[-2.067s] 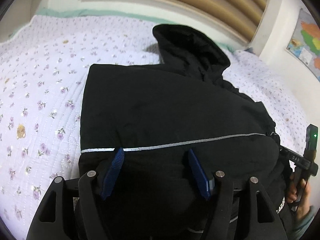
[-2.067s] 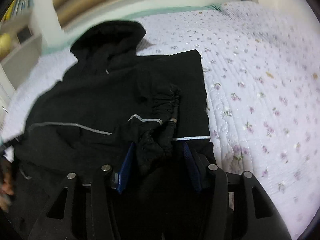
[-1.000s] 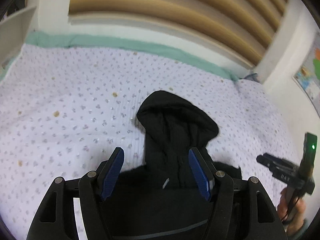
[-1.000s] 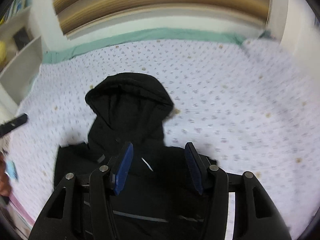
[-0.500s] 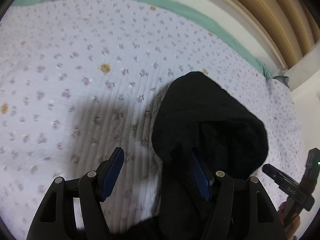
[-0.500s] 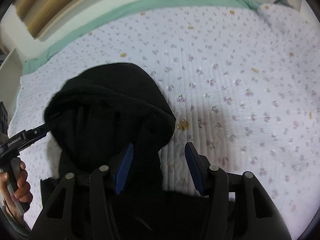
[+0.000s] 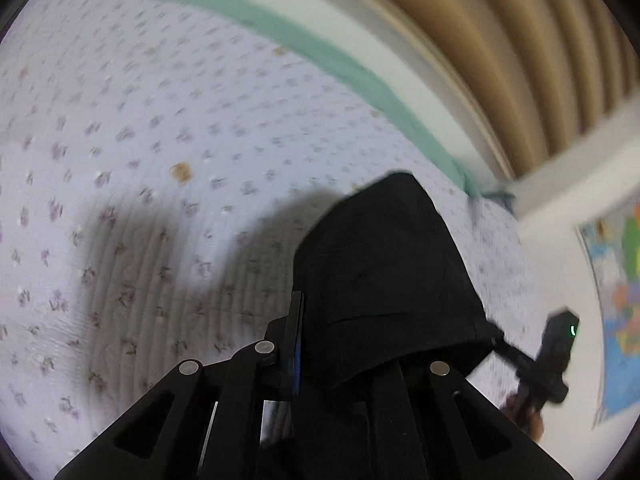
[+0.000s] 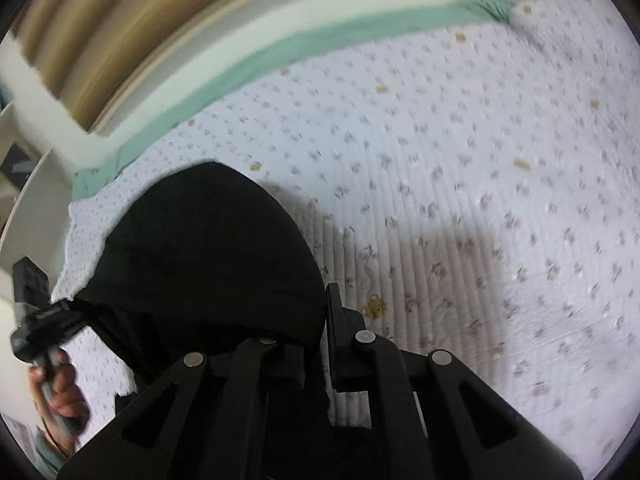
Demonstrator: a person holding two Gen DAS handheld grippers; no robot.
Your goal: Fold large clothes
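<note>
Left gripper (image 7: 298, 344) is clamped tight on the left edge of the black hood (image 7: 384, 272), and right gripper (image 8: 326, 332) is pinched closed on the hood's (image 8: 208, 256) right edge, so the hood sits between the two at their tips. Hood is plain black, matte, rounded at its top, raised off the bed's floral quilt (image 7: 160, 160) and casting a shadow there. Beyond the quilt: green sheet edge (image 8: 280, 52), then slatted headboard (image 7: 500, 40).
</note>
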